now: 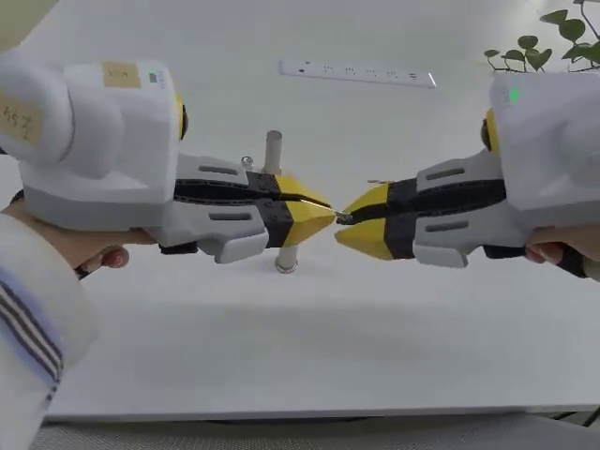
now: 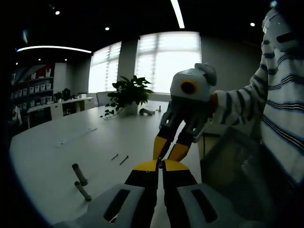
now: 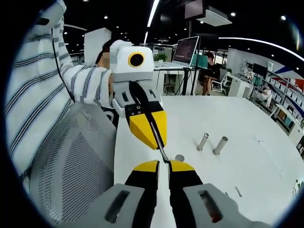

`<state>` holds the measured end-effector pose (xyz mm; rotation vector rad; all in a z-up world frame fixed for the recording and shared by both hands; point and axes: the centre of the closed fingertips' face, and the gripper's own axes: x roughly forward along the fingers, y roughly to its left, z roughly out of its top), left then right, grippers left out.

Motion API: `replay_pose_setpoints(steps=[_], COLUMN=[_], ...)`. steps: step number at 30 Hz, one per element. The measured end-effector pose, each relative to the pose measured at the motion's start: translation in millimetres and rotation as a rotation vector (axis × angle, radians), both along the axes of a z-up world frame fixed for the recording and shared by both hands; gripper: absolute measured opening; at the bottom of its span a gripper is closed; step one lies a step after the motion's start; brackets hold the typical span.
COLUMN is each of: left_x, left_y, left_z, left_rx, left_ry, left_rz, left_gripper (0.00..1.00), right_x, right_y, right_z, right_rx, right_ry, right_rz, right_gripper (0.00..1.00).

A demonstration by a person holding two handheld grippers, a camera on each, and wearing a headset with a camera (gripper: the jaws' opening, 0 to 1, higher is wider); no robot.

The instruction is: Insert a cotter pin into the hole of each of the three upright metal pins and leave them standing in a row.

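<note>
Meeting tip to tip above the counter [image 1: 300,337] in the head view, the left gripper [image 1: 330,210] and right gripper [image 1: 341,223] front an upright metal pin [image 1: 274,150]. Left gripper view: its jaws are pressed together. Right gripper view: the left gripper clamps the cotter pin [image 3: 159,142]; whether the right gripper's narrowly parted jaws hold it cannot be told.
</note>
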<state>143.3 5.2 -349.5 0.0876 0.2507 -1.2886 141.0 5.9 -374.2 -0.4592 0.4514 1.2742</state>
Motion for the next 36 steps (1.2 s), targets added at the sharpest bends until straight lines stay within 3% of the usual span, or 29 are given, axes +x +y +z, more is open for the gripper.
replay_pose_setpoints(steps=[9,13,17,23,36], left_x=[0.8,-7.7,-13.1,-19.1,-32.0], left_y=[4.2,-0.2,-0.2,1.1,-2.5], left_z=[-0.1,2.2,4.3,-0.4,-10.3], left_rx=[-0.009,-0.009,-0.021,0.009,0.06], left_ry=[-0.009,-0.023,-0.018,-0.035,-0.024], left_rz=[-0.028,-0.062,-0.092,-0.126,-0.205], left_gripper=[0.0,0.0,0.0,0.0,0.0], right_x=[-1.9,-8.2,-15.4,-23.5,-38.7], right_y=[0.1,1.5,2.3,2.6,5.4], right_z=[3.6,4.9,8.5,13.7,2.9], right_rx=[0.0,0.007,0.011,0.011,-0.083], right_ry=[-0.005,0.006,0.017,0.028,0.042], right_rz=[0.009,0.038,0.069,0.112,0.208], right_gripper=[0.0,0.0,0.0,0.0,0.0])
